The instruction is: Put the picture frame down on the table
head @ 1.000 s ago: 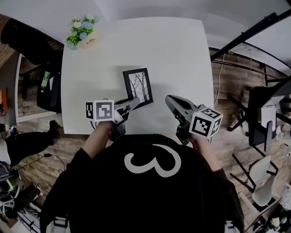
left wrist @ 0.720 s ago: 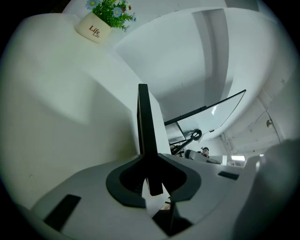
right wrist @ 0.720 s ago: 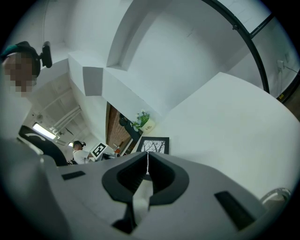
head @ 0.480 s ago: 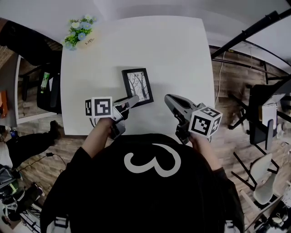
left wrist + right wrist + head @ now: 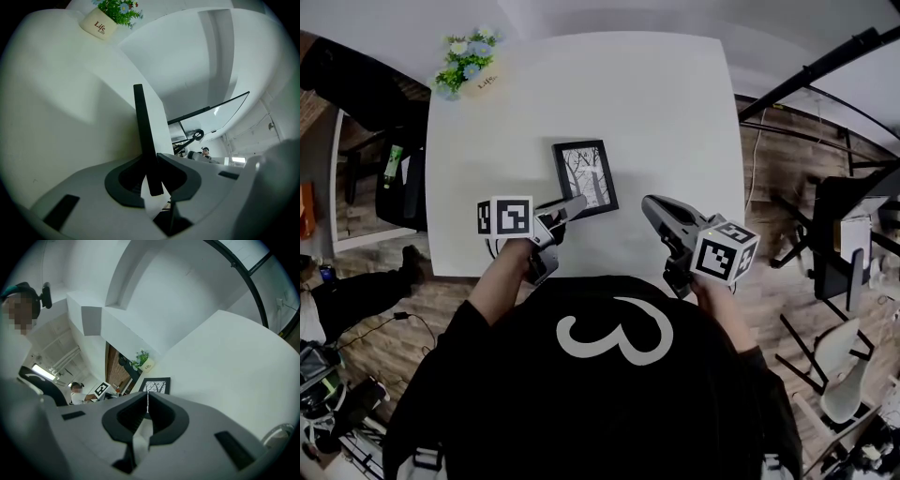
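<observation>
Left gripper [image 5: 151, 159] jaws are clamping the frame [image 5: 585, 176] by its near edge. The thin black rim is sitting square between them in the left gripper view. Right gripper [image 5: 147, 394] jaws are pressed together on nothing.

Going outward from the left jaws, the frame is running straight away from them, with its long axis heading roughly toward the pot [image 5: 467, 67]. The picture side is facing up at the head camera. The frame is lying well short of the pot, on my side of it, over the bare white table [image 5: 675, 122].

I can't tell whether the pot-side edge is touching the tabletop or hanging just above it. The left gripper view only gives me the frame edge-on.

The right gripper is hovering farther from the pot than the frame is, off the frame's right side and apart from it. So the left hand is doing the job and the right is idling.

My read is that the put-down is nearly done. What's left turns on that long axis: I'm planning on dropping the held end until the frame is lying flat, then spreading the left jaws and backing straight out along it. The risk is that letting go too high makes it slap down or skid.
</observation>
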Tool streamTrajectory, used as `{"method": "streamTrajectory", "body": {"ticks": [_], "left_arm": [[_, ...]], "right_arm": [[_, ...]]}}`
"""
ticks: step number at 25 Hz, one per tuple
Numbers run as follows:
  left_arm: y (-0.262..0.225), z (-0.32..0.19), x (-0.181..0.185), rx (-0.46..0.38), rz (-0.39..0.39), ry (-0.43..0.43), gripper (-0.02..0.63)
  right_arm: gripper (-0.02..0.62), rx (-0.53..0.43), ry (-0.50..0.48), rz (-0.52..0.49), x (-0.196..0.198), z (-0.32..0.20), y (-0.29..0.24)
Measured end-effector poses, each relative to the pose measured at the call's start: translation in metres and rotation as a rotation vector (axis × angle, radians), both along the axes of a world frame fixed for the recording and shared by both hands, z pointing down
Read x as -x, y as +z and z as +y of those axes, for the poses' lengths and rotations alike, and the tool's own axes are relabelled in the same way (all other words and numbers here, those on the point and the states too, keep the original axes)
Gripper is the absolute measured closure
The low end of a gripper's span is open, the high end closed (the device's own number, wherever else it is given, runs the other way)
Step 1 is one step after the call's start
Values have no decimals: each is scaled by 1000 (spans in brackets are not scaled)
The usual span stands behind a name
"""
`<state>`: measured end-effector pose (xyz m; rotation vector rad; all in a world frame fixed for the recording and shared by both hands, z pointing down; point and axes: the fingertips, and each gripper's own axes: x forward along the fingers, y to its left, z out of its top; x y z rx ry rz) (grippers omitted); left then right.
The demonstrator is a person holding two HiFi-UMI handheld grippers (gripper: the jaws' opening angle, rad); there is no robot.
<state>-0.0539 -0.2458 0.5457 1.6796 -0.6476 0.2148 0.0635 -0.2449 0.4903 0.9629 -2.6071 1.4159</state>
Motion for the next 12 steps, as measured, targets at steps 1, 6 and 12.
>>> {"method": "streamTrajectory", "body": {"ticks": [1, 6, 12], "left_arm": [[1, 0, 0, 1, -4, 1, 538], [2, -1, 0, -2, -13, 6, 538], [9, -1, 4, -15, -63, 18, 534]], "right_arm": [[571, 2, 2, -1, -1, 0, 1], [571, 7, 6, -9, -2, 0, 1], [571, 2, 20, -6, -6, -3, 0]]}}
